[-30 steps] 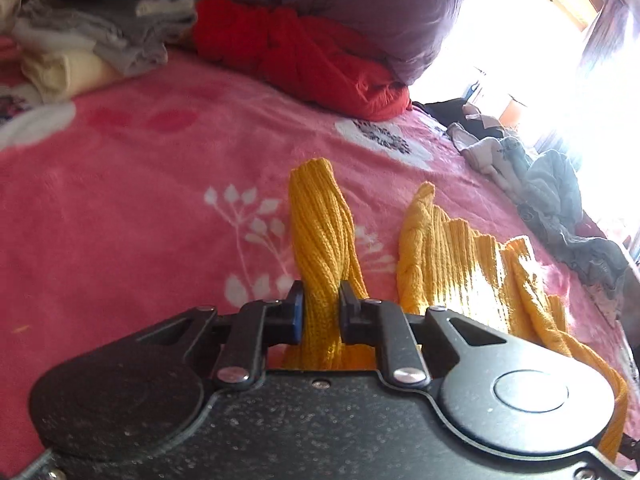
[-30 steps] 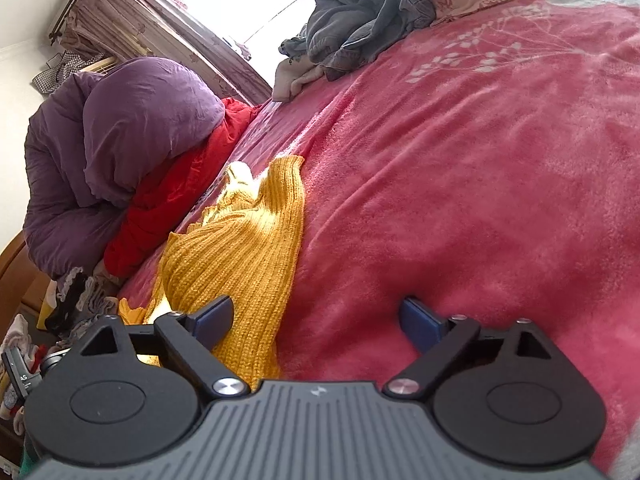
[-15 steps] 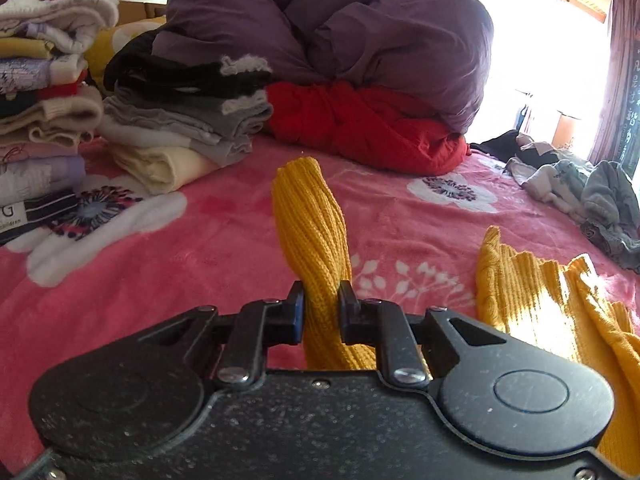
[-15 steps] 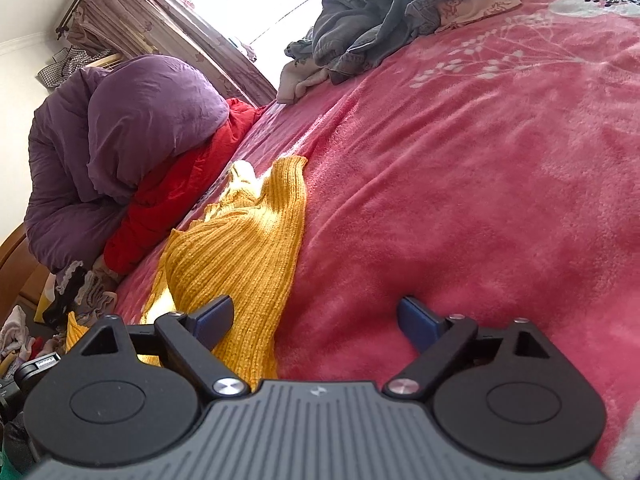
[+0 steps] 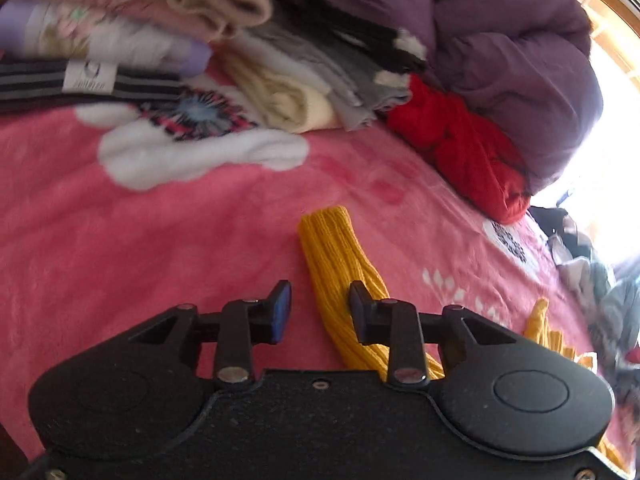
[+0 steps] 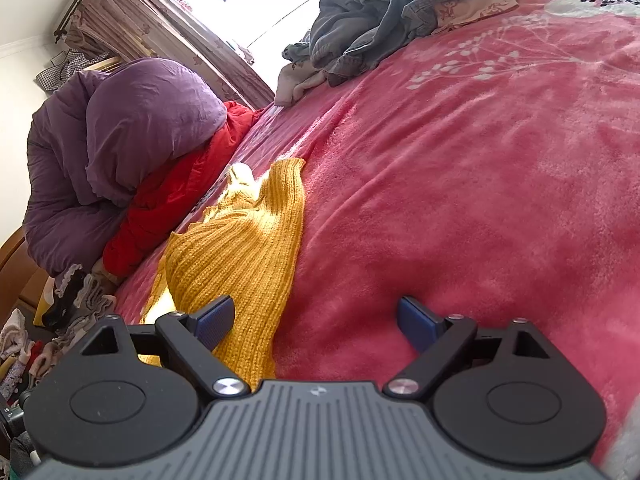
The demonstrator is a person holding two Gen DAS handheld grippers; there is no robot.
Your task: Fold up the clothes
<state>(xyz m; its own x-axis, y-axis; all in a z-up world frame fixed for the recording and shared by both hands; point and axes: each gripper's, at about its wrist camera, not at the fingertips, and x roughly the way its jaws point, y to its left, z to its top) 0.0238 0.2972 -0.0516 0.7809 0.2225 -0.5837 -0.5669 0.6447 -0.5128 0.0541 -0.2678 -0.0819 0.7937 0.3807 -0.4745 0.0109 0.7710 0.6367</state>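
A yellow knit sweater lies on the pink blanket [image 5: 160, 240]. In the left wrist view its sleeve [image 5: 340, 264] lies flat, stretched away from me. My left gripper [image 5: 318, 306] is open, and the sleeve runs under its right finger. In the right wrist view the sweater's body [image 6: 248, 248] lies spread on the blanket [image 6: 480, 200]. My right gripper [image 6: 316, 320] is open and empty, low over the sweater's near edge, with its left finger above the knit.
Stacks of folded clothes [image 5: 160, 40] stand at the far left of the bed. A purple duvet [image 5: 500, 40] and a red garment [image 5: 460, 148] lie behind the sleeve. A heap of unfolded grey and blue clothes [image 6: 380, 20] lies by the window.
My left gripper has opened and let go of the sleeve, which now lies flat on the blanket nearer the folded stacks. The right gripper has hardly moved.
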